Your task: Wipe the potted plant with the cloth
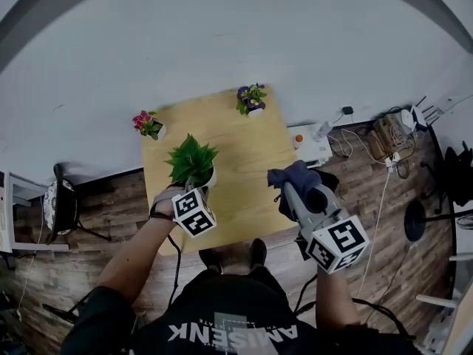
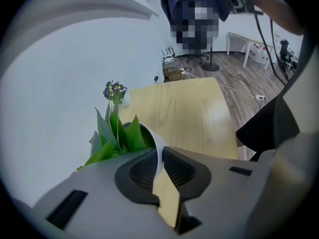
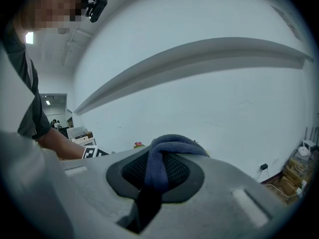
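Jaws on rim, potted plant (image 1: 191, 160) upright

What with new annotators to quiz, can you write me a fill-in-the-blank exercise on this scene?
1. The left gripper pinches between its fingers the rim of the leafy plant's white ____.
2. The right gripper is clamped on a dark blue ____.
3. Apart from the leafy plant, ____ small flowering plants stand at the far edge of the wooden table.

Missing words: pot; cloth; two.
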A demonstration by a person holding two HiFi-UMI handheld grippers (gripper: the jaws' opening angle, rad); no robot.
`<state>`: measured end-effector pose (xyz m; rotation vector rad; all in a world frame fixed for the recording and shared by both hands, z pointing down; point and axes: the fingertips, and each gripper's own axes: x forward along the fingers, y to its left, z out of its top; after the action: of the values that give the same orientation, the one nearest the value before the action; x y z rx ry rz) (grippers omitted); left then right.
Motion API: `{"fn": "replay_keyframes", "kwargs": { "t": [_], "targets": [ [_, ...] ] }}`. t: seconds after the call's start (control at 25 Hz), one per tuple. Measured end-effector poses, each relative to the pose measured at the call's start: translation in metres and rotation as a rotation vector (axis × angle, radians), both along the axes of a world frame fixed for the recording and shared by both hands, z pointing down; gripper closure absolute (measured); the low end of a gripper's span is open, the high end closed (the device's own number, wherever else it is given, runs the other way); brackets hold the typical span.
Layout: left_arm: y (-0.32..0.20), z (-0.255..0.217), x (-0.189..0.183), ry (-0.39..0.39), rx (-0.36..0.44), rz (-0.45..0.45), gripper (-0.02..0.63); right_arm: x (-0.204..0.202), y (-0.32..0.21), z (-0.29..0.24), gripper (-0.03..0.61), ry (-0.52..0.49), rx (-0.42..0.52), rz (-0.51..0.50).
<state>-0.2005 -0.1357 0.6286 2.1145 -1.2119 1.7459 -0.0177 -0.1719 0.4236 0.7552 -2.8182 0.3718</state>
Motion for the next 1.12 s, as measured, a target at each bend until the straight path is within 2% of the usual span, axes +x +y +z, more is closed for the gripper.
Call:
{"fn": "replay_keyframes", "kwargs": {
  "t": [0.16,0.24,0.4,0.56,0.72,1.12],
  "targets": [
    [-0.001,-0.056,0.005,0.057,0.050,-0.008,0.575,-0.007,0.007,-0.018,0.532,-0.022,0.032,-0.028],
    [-0.003,-0.087,0.006,0.081,0.070,0.011,0.577,-0.014,0.008,-0.030,0.532,-0.040,0.053,-0.043],
    [0.000,-0.148,0.018,0.186,0.091,0.051,0.575,-0.031,0.012,-0.054,0.532,-0.073,0.102,-0.087],
    [0.005,-0.195,0.033,0.224,0.145,0.080,0.577,-0.046,0.020,-0.077,0.533,-0.115,0.145,-0.154],
    [0.013,-0.218,0.044,0.269,0.140,0.083,0.577,-0.063,0.036,-0.092,0.532,-0.142,0.168,-0.224],
    [0.012,-0.247,0.054,0.277,0.144,0.089,0.577,-0.097,0.059,-0.113,0.532,-0.173,0.199,-0.360]
  ]
}}
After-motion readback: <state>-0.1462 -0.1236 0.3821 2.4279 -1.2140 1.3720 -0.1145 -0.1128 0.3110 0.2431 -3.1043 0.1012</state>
